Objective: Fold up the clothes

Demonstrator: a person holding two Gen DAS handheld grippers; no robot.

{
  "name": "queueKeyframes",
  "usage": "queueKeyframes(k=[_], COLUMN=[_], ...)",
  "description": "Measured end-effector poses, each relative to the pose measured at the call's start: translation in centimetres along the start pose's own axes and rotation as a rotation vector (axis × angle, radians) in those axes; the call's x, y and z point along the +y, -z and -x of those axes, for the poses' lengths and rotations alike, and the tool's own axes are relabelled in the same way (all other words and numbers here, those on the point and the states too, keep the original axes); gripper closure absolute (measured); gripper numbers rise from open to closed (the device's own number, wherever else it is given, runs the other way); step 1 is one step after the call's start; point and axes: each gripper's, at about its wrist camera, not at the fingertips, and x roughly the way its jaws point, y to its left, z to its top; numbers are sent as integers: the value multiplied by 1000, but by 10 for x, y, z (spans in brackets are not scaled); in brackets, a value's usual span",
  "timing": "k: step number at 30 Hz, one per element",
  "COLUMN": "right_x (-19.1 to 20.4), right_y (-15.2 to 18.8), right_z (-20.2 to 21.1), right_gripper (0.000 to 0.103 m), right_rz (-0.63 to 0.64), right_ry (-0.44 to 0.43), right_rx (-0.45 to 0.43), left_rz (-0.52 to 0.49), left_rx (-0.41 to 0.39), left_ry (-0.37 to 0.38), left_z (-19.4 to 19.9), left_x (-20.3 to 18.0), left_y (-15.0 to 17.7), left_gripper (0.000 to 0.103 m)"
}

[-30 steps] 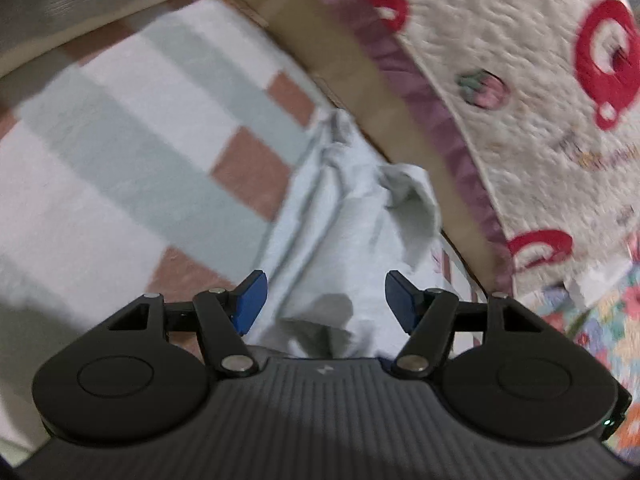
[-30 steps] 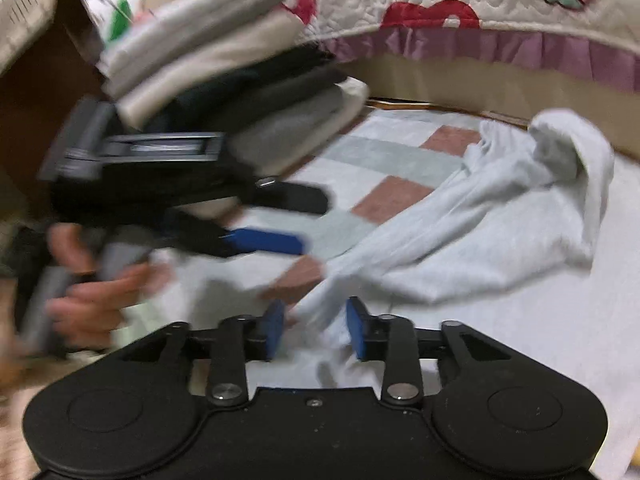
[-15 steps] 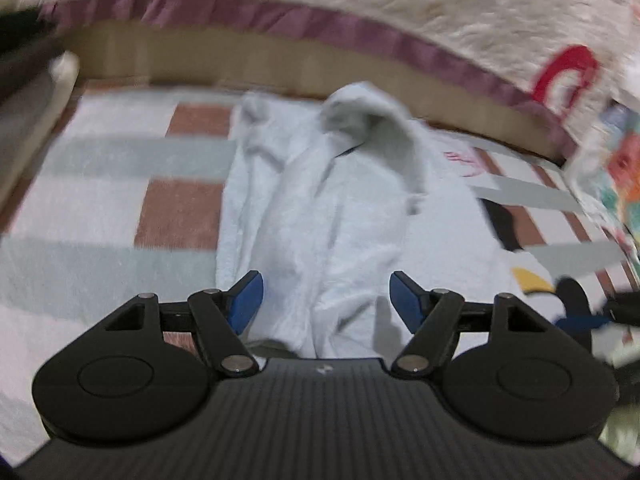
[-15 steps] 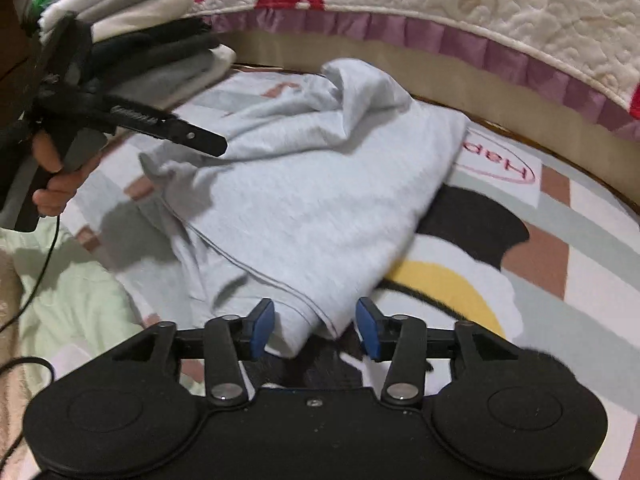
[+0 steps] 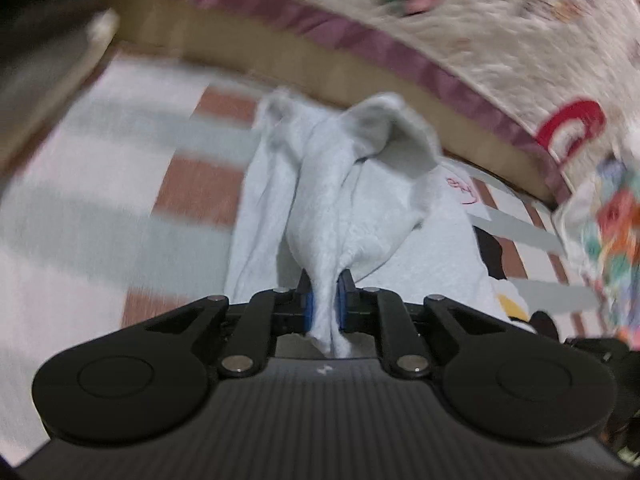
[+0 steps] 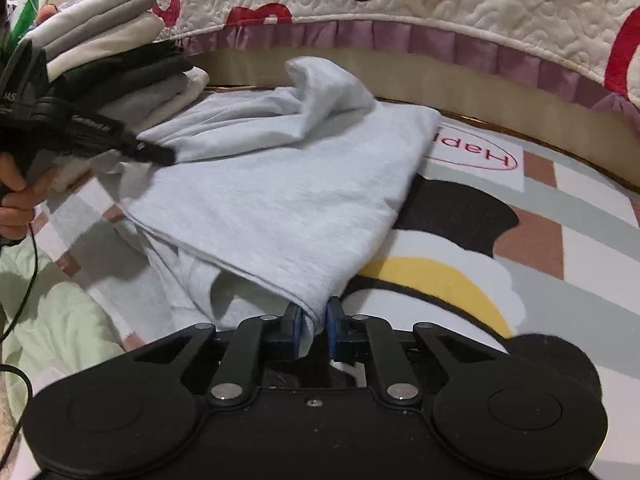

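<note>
On the patterned mat [image 6: 560, 216], lying rumpled toward twelve o'clock from both tools, the pale garment [image 6: 280, 184], with the left gripper [image 5: 325, 306] pinching a bunched edge and the right gripper [image 6: 311, 322] clamping a hem corner, long axis running between them.

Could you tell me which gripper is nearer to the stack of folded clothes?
Left. The left gripper grips the light grey garment right beside the stack of folded clothes, while the right gripper holds the garment's opposite corner, well away.
</note>
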Motion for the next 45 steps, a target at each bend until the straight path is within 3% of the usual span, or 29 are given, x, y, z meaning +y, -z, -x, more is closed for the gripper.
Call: queueKeyframes(k=[3, 10, 13, 18, 21, 23, 25, 27, 29, 33, 36, 39, 45], right_x=[0, 5, 16, 24, 11, -1, -9, -10, 2, 35, 45, 61, 44], right_y=[2, 2, 4, 5, -5, -17, -55, -99, -143, -205, -231, -250, -252], right_z=[-6, -10, -17, -12, 8, 24, 25, 20, 12, -10, -39, -80, -98], right_gripper=[91, 92, 91, 91, 90, 79, 71, 71, 71, 62, 61, 61, 60], right_rz=[-10, 7, 103, 149, 79, -14, -132, -173, -57, 177, 212, 382, 542], right_ry=[-2, 32, 79, 122, 96, 31, -102, -189, -177, -87, -34, -89, -98], right_rx=[16, 74, 104, 187, 153, 86, 47, 61, 121, 226, 330, 429, 290], left_rz=[-1, -45, -123, -216, -213, -202, -169, -102, -58, -128, -240, -239, -226], left_rx=[30, 21, 34, 17, 3, -6, -50, -106, -154, -163, -117, -129, -158], left_ry=[-53, -101, -187, -278, -319, -351, -329, -223, -130, -56, -45, -8, 69], left_z=[-12, -4, -4, 3, 13, 22, 35, 40, 38, 5, -19, -24, -32], left_x=[1, -4, -13, -21, -13, -5, 7, 15, 18, -2, -20, -15, -2], left_y=[1, 2, 2, 2, -1, -5, -13, -22, -31, -41, -59, -63, -68], left_gripper=[90, 89, 73, 71, 70, 70, 69, 64, 62, 62, 62, 62, 64])
